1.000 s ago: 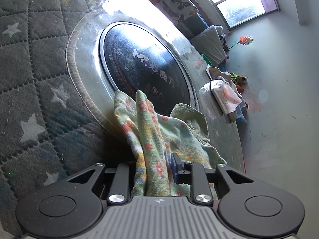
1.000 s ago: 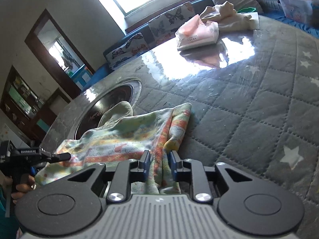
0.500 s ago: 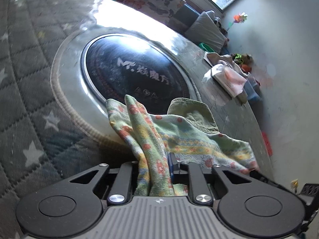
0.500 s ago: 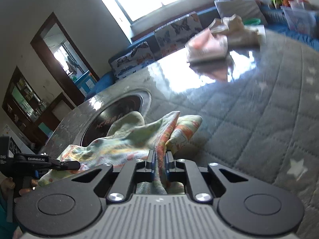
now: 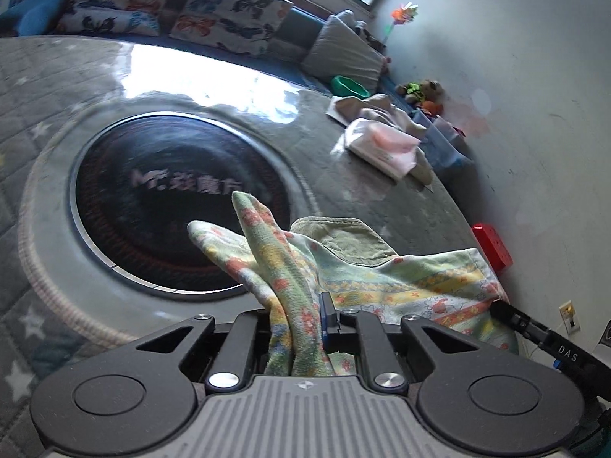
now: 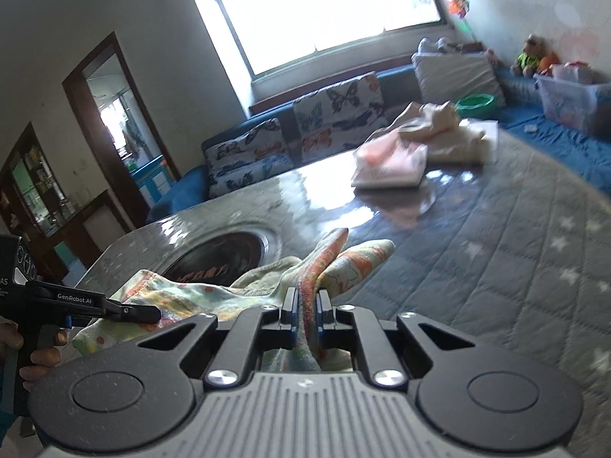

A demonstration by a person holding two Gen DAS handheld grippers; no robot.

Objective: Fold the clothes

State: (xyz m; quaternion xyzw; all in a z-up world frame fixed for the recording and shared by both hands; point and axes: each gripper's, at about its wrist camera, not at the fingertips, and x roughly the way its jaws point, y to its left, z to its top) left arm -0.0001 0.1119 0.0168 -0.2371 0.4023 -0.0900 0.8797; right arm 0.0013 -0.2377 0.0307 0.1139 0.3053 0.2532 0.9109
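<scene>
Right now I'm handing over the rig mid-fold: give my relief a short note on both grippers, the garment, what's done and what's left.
Left gripper: shut on the floral garment, a bunched edge pinched between its pads.
Right gripper: shut on another edge of the same garment.
Garment: crumpled, partly over the round black panel on the quilted table, hanging between both grippers.
Done: both edges gripped.
Left: spread it flat, make the folds; nothing folded yet. The pink and cream clothes at the far side lie untouched.
</scene>
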